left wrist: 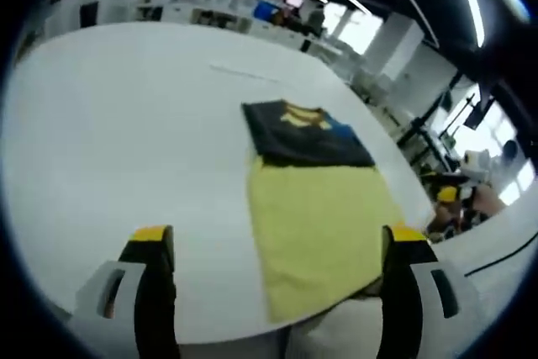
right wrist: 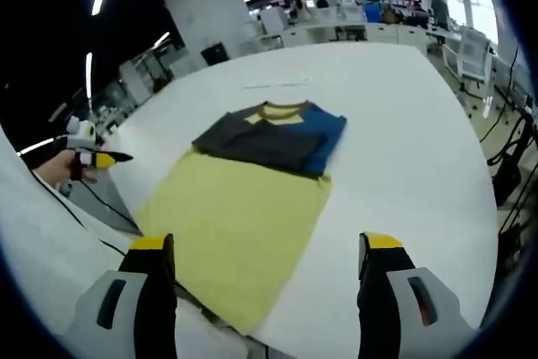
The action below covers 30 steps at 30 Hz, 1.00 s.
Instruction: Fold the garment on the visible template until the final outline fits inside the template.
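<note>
Yellow template [right wrist: 239, 224] is lying at the table [right wrist: 403, 140] near edge with the dark folded garment [right wrist: 273, 139] overlapping its far end, both grippers [left wrist: 277, 250] [right wrist: 261, 258] hovering wide open, empty; pull garment nearward, squaring edges inside.

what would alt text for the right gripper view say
A folded dark garment with a blue side lies on the far end of a yellow template on a white table. The right gripper is open in the foreground, holding nothing.
</note>
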Each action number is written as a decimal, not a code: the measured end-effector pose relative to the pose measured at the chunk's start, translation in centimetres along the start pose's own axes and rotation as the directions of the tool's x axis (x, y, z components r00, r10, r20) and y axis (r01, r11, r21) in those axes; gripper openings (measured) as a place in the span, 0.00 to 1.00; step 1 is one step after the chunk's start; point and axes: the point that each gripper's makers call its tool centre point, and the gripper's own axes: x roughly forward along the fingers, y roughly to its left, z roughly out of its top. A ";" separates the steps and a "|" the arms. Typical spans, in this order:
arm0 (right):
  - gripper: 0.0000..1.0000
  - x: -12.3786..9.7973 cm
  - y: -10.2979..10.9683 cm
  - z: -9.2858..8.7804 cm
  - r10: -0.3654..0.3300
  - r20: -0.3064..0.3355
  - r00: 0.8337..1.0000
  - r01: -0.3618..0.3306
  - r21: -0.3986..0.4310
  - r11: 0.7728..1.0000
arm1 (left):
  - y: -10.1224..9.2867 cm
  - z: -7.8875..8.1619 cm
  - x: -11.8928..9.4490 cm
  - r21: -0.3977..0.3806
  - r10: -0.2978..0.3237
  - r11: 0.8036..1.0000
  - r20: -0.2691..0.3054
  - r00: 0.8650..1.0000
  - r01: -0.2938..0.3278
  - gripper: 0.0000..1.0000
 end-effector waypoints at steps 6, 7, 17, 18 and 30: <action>0.87 0.3 0.5 -1.3 0.016 -0.029 0.999 -0.016 0.007 1.000 | 0.1 -2.3 0.2 0.006 0.000 1.000 -0.047 0.999 0.000 0.86; 0.86 0.4 0.6 -1.5 0.019 -0.034 0.999 -0.019 0.010 1.000 | 0.1 -2.5 0.3 0.003 -0.002 1.000 -0.051 0.999 0.002 0.86; 0.79 0.7 1.3 -4.5 0.050 -0.088 0.995 -0.046 0.052 0.998 | -0.4 -5.6 1.0 -0.024 -0.030 0.999 -0.111 0.993 0.028 0.74; 0.78 0.7 1.3 -4.8 0.053 -0.093 0.994 -0.047 0.058 0.997 | -0.4 -5.9 1.0 -0.026 -0.033 0.999 -0.119 0.992 0.030 0.72; 0.66 0.6 2.4 -8.3 0.087 -0.150 0.985 -0.071 0.110 0.991 | -1.0 -8.9 1.5 -0.049 -0.072 0.997 -0.203 0.976 0.063 0.62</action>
